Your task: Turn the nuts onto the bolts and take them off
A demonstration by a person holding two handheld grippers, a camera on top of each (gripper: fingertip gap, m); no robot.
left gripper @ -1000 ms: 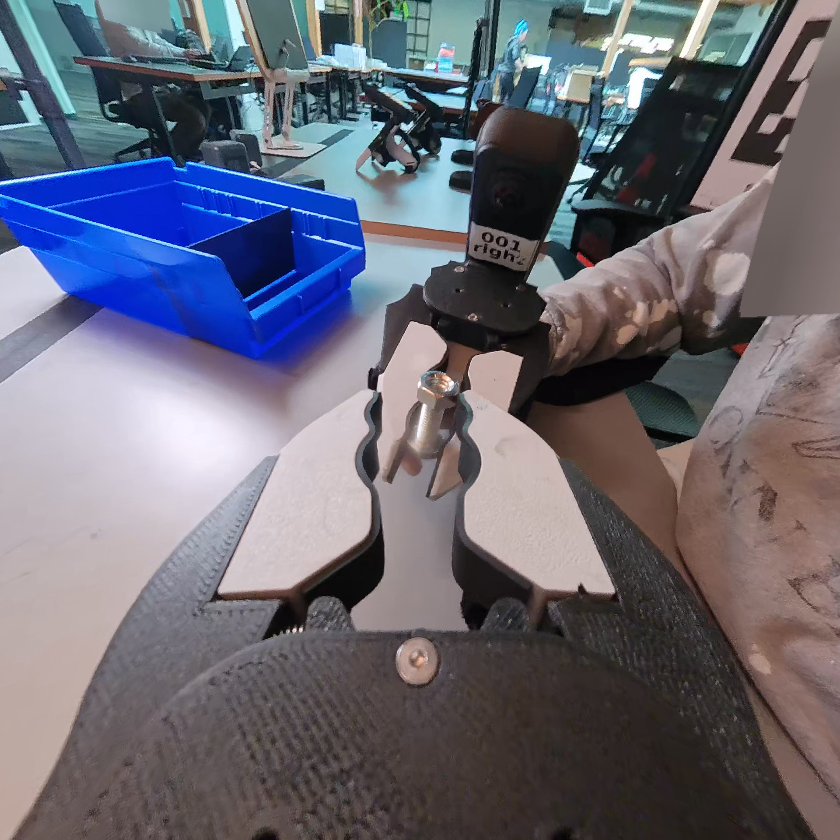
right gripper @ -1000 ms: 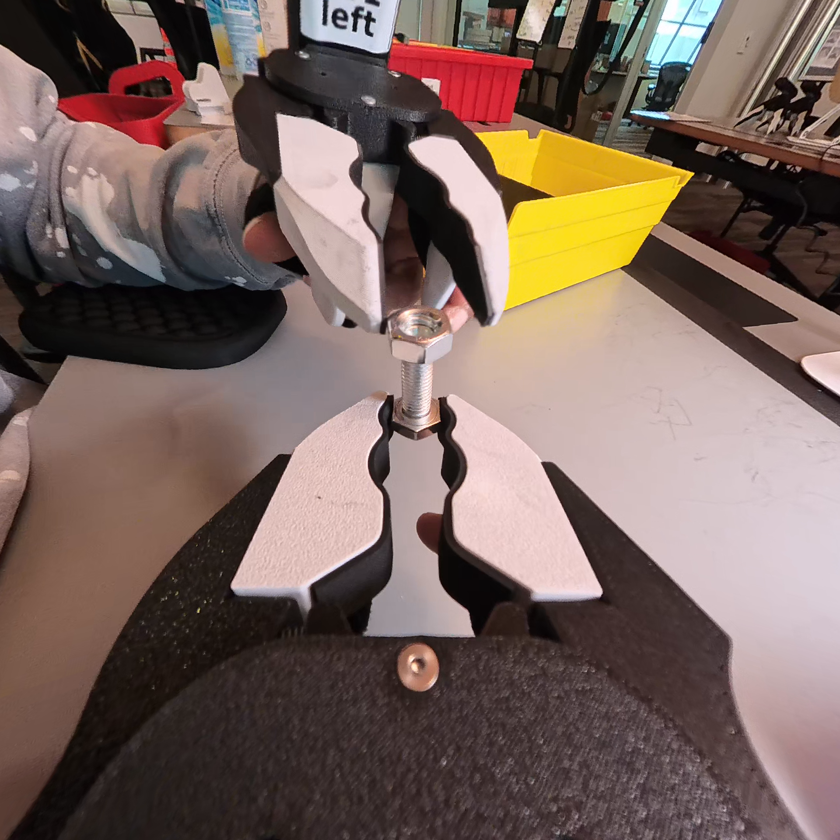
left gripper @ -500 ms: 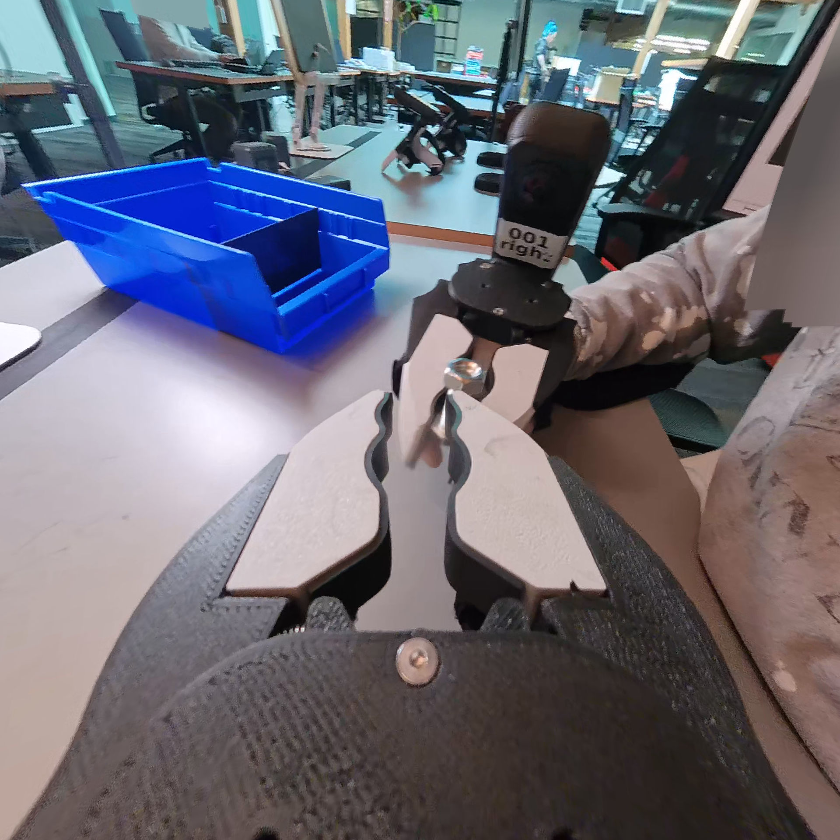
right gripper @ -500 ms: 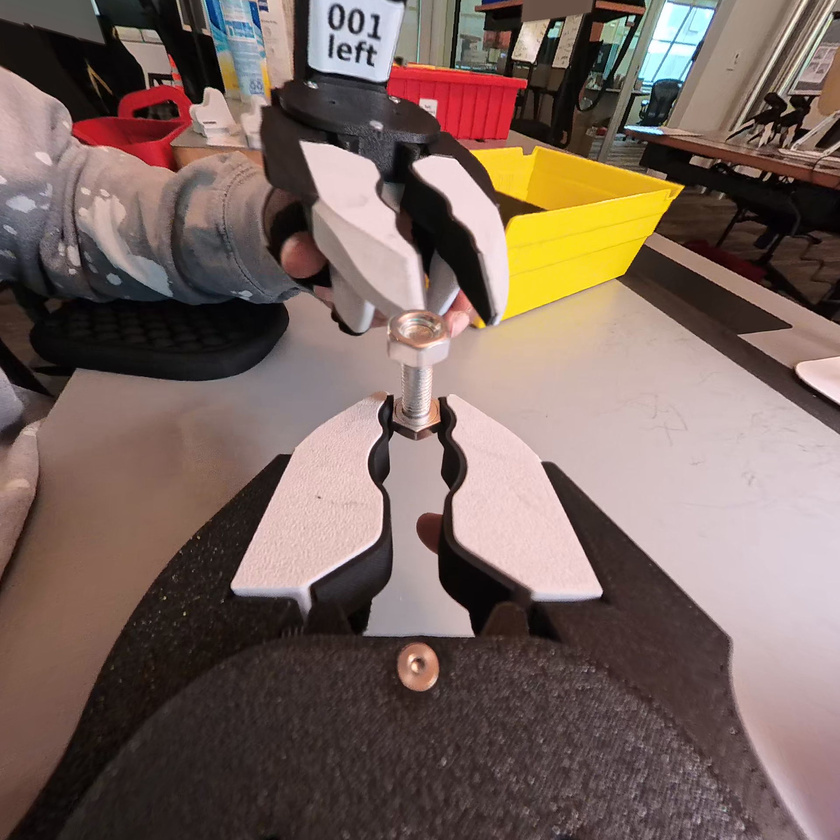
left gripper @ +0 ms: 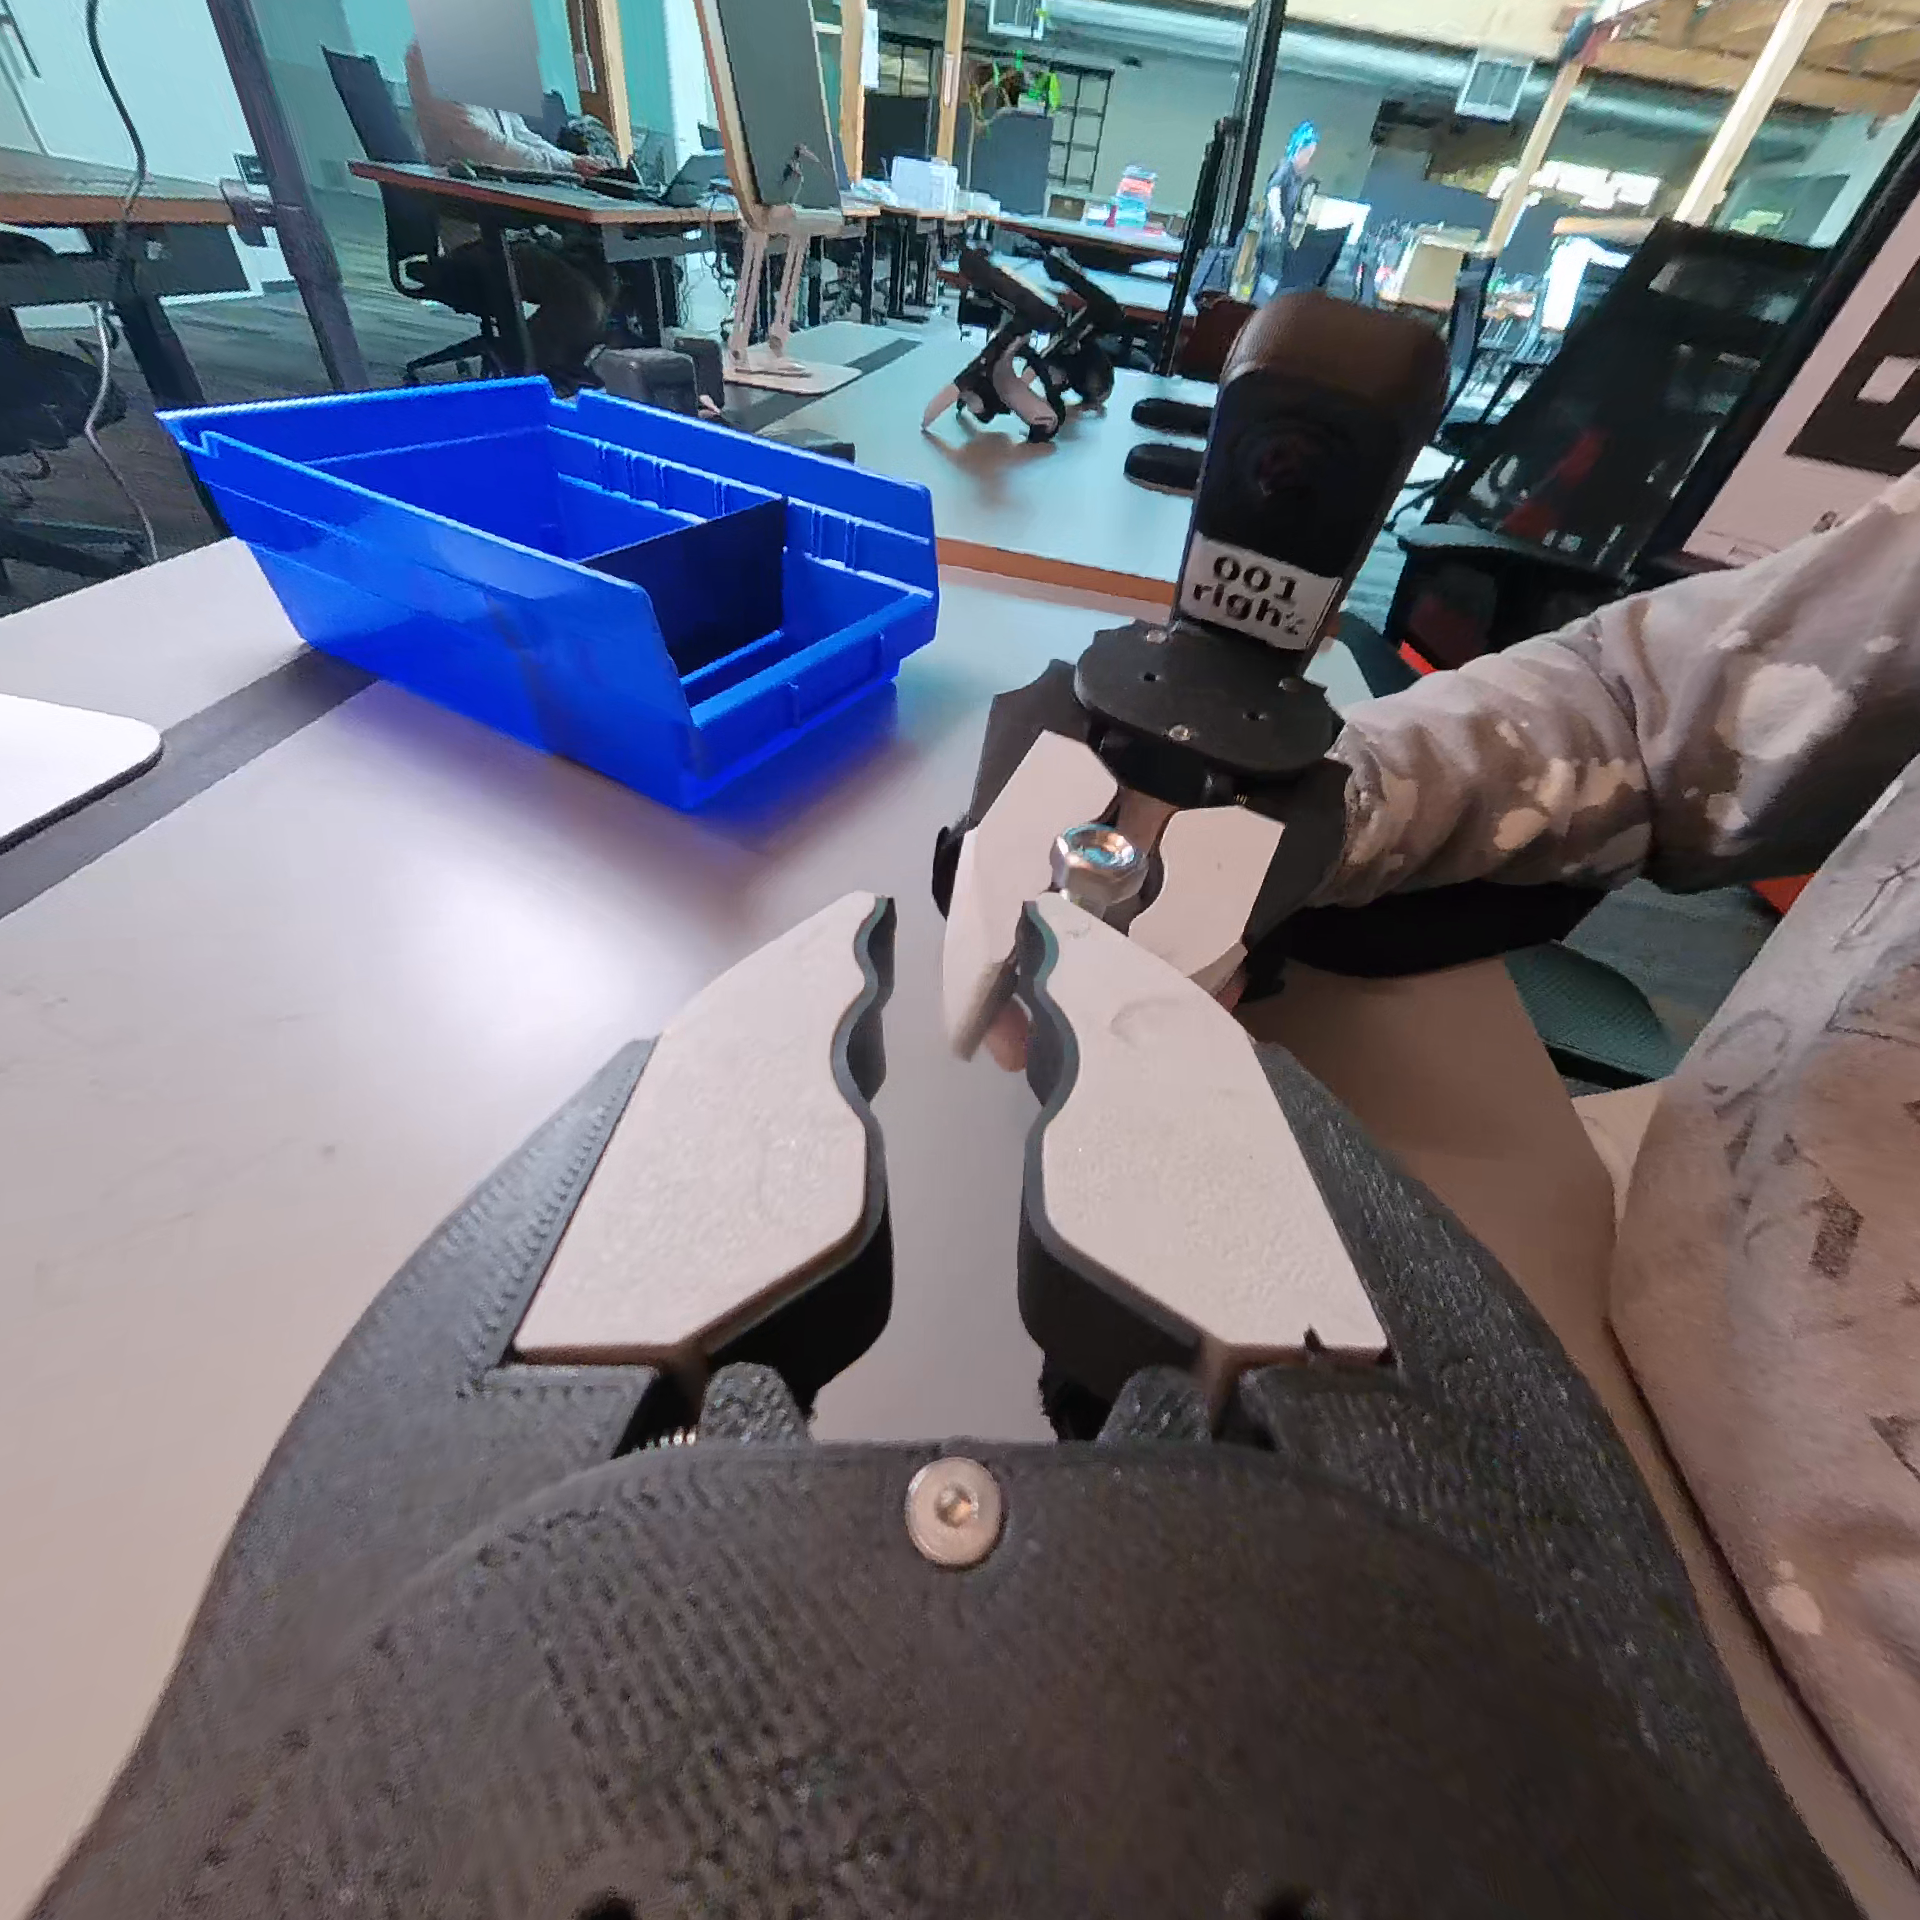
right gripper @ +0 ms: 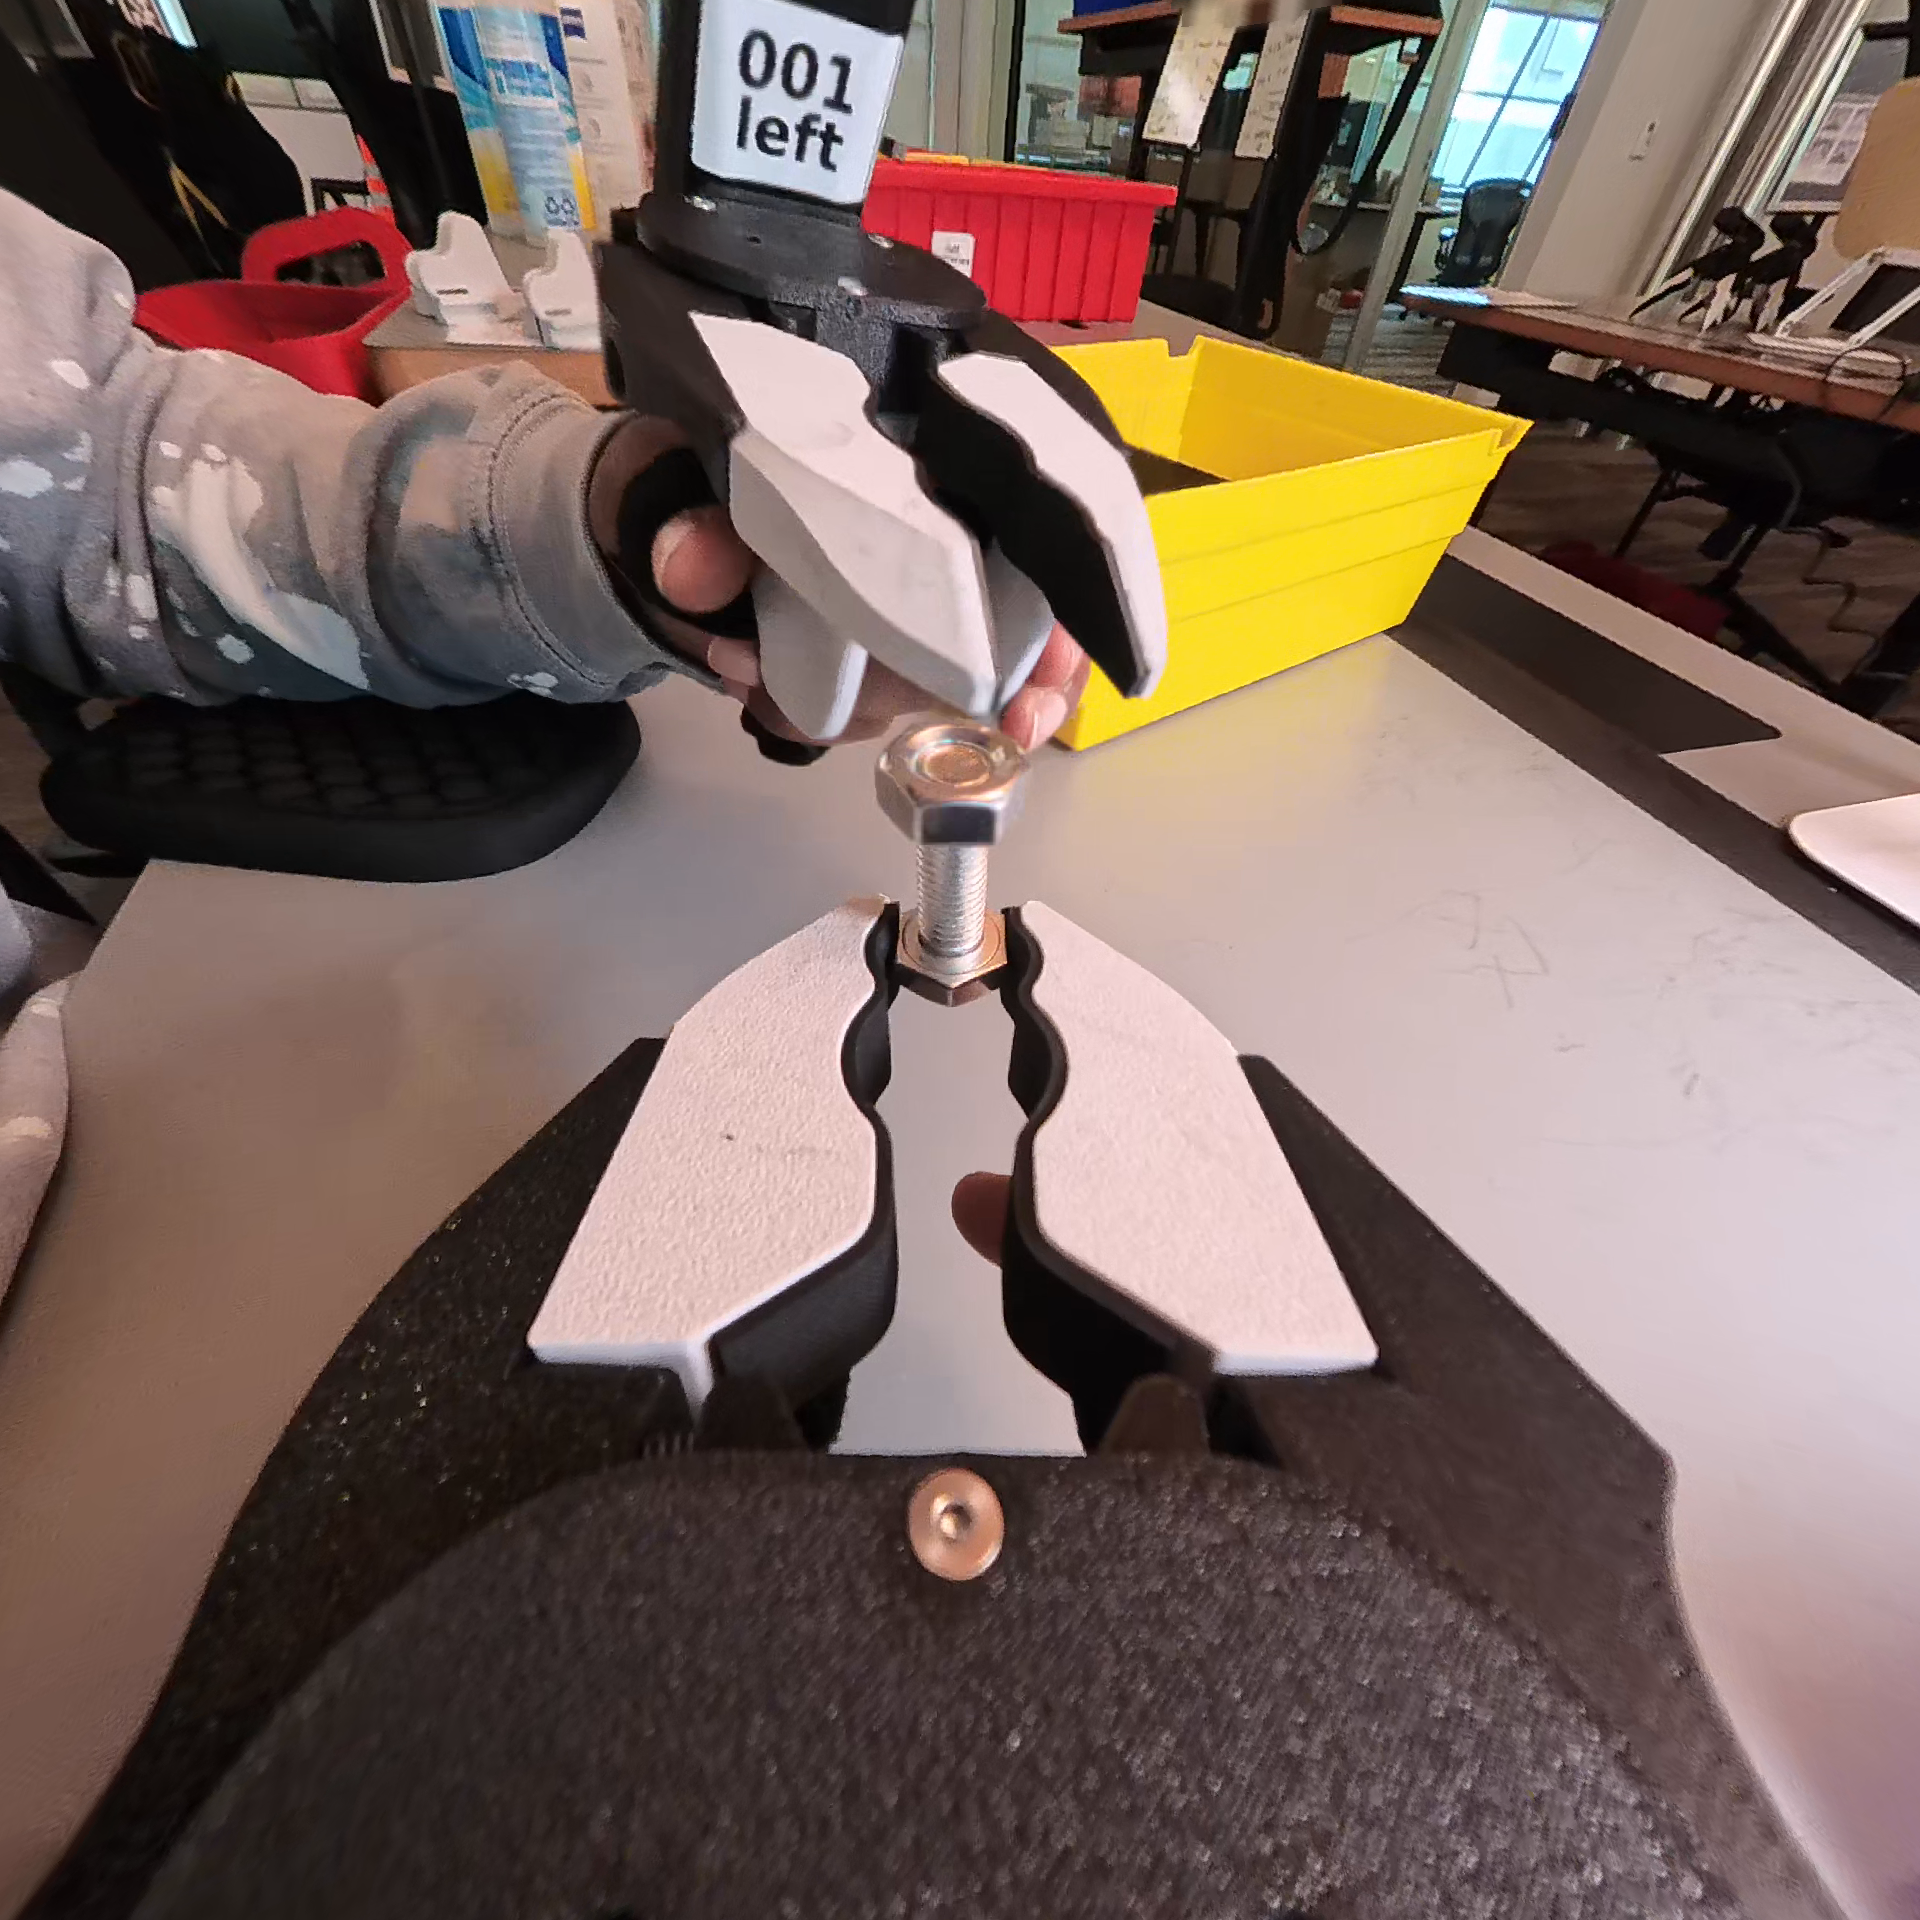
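Note:
My right gripper [right gripper: 951, 930] is shut on the hex head of a silver bolt [right gripper: 948, 894] and holds it upright above the grey table [right gripper: 1455, 987]. A silver nut [right gripper: 951, 795] sits at the top end of the thread. My left gripper [right gripper: 1055, 681] hangs tilted just above the nut, open and empty, not touching it. In the left wrist view the left gripper [left gripper: 956, 914] is open with bare table between its fingers. Beyond its right finger stands the right gripper [left gripper: 1096, 935] with the nut [left gripper: 1093, 854] showing on top.
A blue divided bin [left gripper: 582, 561] stands on the table at the far left. A yellow bin [right gripper: 1299, 499] stands behind the left gripper, with a red bin [right gripper: 1018, 239] farther back. A white pad [right gripper: 1870, 862] lies at the table's right edge. A black cushion [right gripper: 332, 779] is at the left. Across from one pair of fingers to the other is roughly 4 cm.
My left gripper has drawn back off the bolt and nut, which were between its fingertips, and has rolled to a tilt. My right gripper has held the bolt still.

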